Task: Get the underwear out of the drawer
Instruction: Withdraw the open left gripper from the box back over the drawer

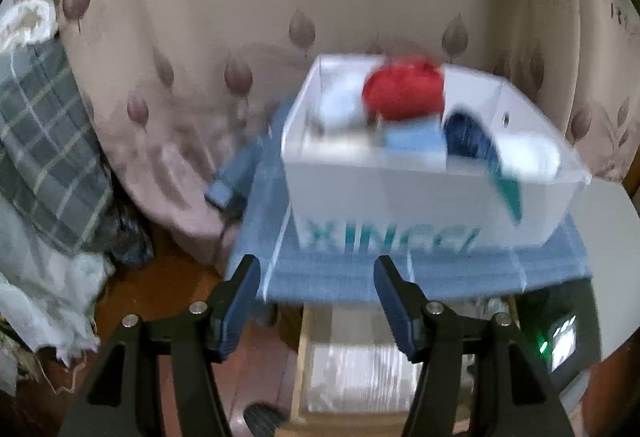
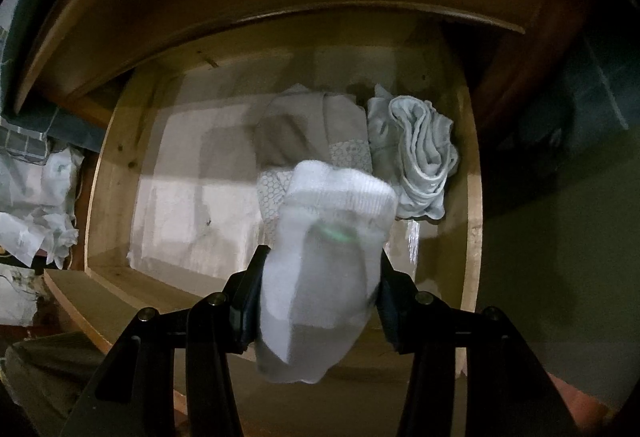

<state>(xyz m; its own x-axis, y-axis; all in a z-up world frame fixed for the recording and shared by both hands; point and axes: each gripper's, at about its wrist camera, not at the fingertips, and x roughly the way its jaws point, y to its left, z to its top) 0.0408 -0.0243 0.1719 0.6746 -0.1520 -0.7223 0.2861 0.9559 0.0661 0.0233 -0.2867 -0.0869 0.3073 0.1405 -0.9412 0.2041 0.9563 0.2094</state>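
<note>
In the left wrist view, a patterned curtain fills the background behind a small bench under a blue cloth; a white box with teal lettering stands on that cloth, holding a red bundle, a dark blue piece and pale rolled pieces. None of this appears in the right wrist view. The left gripper hangs before the cloth's near edge, its fingers apart with nothing between them. This view is blurred.

The right wrist view alone looks down into the open wooden drawer. The drawer's left half is bare white lining, giving free room there; a grey folded garment and a pale crumpled garment crowd the back right, the latter close against the right wall. The right gripper has its fingers clamped on a white rolled piece of underwear, above the drawer's front part. Its long axis runs along the fingers, ribbed band pointing away toward the garments, rounded end toward the camera.
</note>
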